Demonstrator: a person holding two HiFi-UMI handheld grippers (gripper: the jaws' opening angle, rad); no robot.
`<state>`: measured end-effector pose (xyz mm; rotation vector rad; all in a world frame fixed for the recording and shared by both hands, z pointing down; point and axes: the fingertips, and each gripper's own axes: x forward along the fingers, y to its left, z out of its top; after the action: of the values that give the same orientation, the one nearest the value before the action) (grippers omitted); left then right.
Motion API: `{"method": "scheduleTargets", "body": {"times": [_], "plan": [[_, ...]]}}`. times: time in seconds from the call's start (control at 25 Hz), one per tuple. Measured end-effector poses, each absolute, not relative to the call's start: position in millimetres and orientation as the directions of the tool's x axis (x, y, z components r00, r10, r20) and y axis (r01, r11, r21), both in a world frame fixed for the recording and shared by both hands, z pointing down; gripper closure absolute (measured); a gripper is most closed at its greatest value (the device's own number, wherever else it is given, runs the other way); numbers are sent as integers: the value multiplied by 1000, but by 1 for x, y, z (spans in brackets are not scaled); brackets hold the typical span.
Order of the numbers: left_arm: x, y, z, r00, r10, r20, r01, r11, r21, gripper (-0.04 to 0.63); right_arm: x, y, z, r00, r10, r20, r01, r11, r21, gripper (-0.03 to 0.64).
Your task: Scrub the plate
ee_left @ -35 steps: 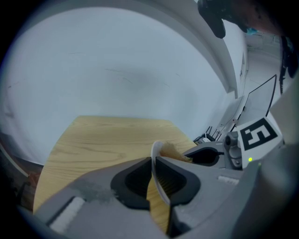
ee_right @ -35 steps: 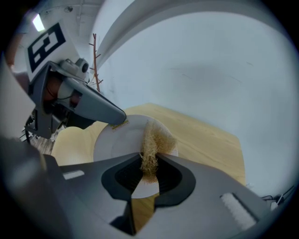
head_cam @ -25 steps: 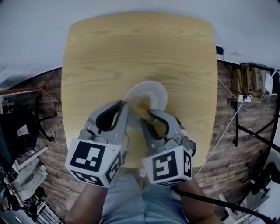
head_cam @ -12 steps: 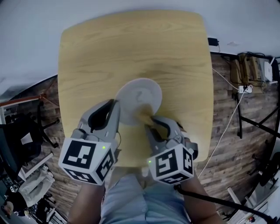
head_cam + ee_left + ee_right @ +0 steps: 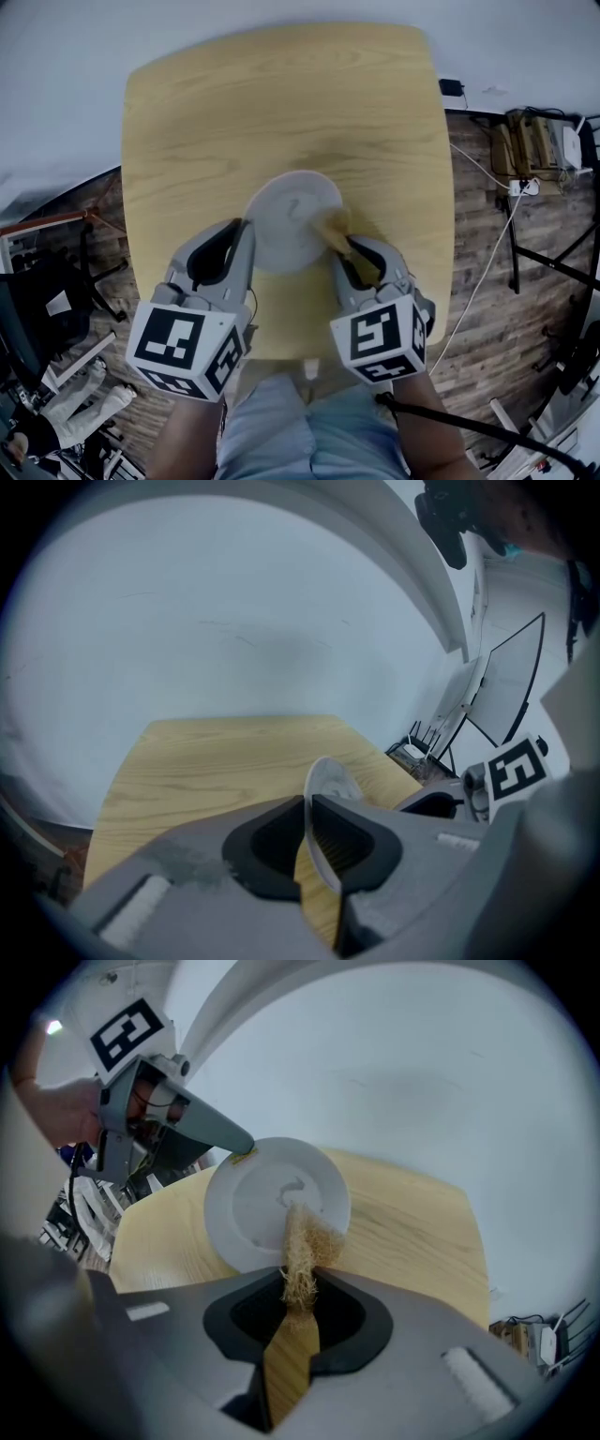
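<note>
We are mid-scrub. Our left gripper [image 5: 246, 230] pinches the plate [image 5: 286, 220] by its rim, toward the surface's [image 5: 281, 112] near edge. Our right gripper's [image 5: 342, 246] jaws clamp a fibrous scrubber [image 5: 335, 225] against the plate's right side. Next we should sweep it across the face.

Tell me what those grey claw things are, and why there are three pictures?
Those are two grippers, tools that a person holds, one in each hand. The black-and-white cubes are part of them. One picture comes from a camera on the person's head, looking down at a wooden table. The other two come from little cameras riding on the grippers. The left gripper pinches the rim of a white plate. The right gripper pinches a straw-coloured scrubber, held at the plate's right edge.
</note>
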<state>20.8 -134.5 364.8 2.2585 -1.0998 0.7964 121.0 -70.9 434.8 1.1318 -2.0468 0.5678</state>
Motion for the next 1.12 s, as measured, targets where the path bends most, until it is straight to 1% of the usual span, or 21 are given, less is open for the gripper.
{"method": "scheduleTargets", "body": {"times": [0.2,0.44,0.72,1.12], "plan": [[26,-133,363,509,-521,685,-814,-550,187,548,132,-85,432,-328,-555,764,-868,497,-11,546],[30,-134,361,519,-522,677,-811,-552,196,548,127,-105,423,-334,-575,747,-860,511,9,546],[24,-134,362,516,-529,674,-821,-530,212,548,99,-112,411,-373,-579,725,-818,574,38,546],[19,-140,366,501,-539,677,-833,-513,207,548,76,-93,411,-463,-514,722,-741,672,4,546]]}}
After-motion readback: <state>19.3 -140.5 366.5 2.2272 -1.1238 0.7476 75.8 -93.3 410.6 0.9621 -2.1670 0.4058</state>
